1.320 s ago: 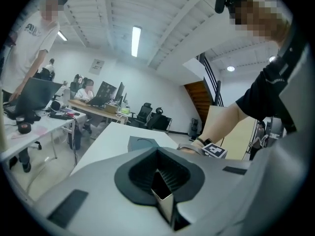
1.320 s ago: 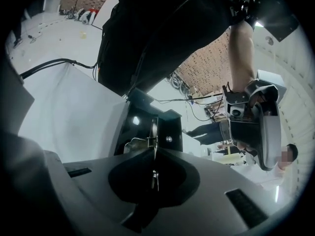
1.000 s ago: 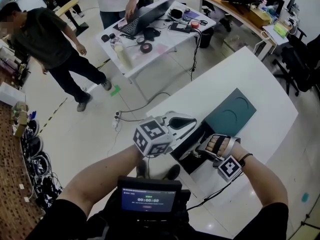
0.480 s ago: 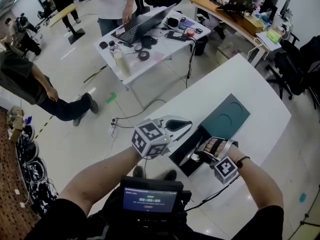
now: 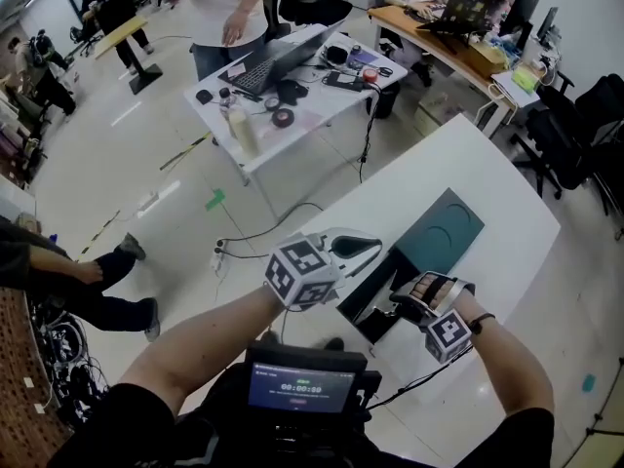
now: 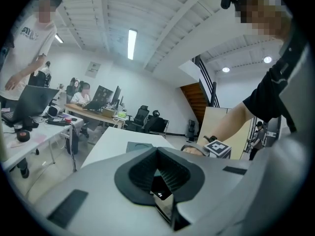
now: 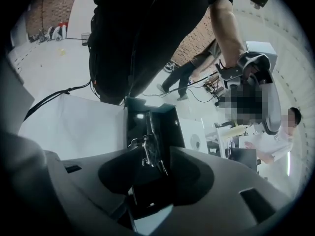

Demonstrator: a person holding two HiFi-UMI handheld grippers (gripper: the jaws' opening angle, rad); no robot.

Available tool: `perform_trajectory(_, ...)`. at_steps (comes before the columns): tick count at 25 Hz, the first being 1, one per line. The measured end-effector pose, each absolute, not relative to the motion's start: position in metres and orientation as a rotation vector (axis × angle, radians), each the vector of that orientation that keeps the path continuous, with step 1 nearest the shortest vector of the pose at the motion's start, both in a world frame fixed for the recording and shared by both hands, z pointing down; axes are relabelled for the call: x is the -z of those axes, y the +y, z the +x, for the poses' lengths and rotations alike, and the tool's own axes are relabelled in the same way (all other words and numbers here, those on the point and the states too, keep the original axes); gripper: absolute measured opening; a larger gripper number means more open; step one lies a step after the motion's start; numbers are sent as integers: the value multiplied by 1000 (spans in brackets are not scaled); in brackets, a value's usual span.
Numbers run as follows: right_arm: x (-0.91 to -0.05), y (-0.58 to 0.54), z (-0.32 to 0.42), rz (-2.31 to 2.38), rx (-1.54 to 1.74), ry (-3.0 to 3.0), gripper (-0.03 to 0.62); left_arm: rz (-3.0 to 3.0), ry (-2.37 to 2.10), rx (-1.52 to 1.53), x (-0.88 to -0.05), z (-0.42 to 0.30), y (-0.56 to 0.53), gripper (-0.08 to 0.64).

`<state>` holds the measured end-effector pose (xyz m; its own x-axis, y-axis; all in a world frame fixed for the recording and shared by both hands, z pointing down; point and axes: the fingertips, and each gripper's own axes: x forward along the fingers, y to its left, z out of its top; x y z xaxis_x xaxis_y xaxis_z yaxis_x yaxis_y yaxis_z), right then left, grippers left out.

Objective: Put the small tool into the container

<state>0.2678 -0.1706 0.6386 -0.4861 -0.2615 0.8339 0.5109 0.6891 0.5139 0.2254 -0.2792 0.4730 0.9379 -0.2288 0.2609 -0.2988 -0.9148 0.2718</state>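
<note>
An open black container [image 5: 357,304] sits on the white table [image 5: 487,164] in the head view. In the right gripper view a small metal tool [image 7: 149,142] stands inside the container [image 7: 170,124], between the jaws of my right gripper [image 7: 155,156]. Those jaws are opening and there is a gap on each side of the tool. In the head view the right gripper [image 5: 398,300] reaches into the box from the right. My left gripper [image 5: 374,248] hovers at the box's left edge. In its own view the left gripper [image 6: 157,152] has its tips together, with nothing seen clamped.
A teal lid [image 5: 441,228] lies on the table just beyond the container. A desk with a laptop [image 5: 283,57] stands further off, with people around it. Cables [image 5: 255,232] trail on the floor at the left. Office chairs [image 5: 575,125] stand to the right.
A person on the floor at the left has walked off toward the lower left. Both grippers stay at the black box almost where they were.
</note>
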Motion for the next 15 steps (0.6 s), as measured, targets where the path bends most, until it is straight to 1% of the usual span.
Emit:
perform_trajectory(9, -640, -155, 255, -219, 813, -1834, 178, 2812, -354, -368, -467, 212, -264, 17)
perform_trajectory(15, -632, -151, 250, -251, 805, -1792, 187, 2763, -341, -314, -461, 196, -261, 17)
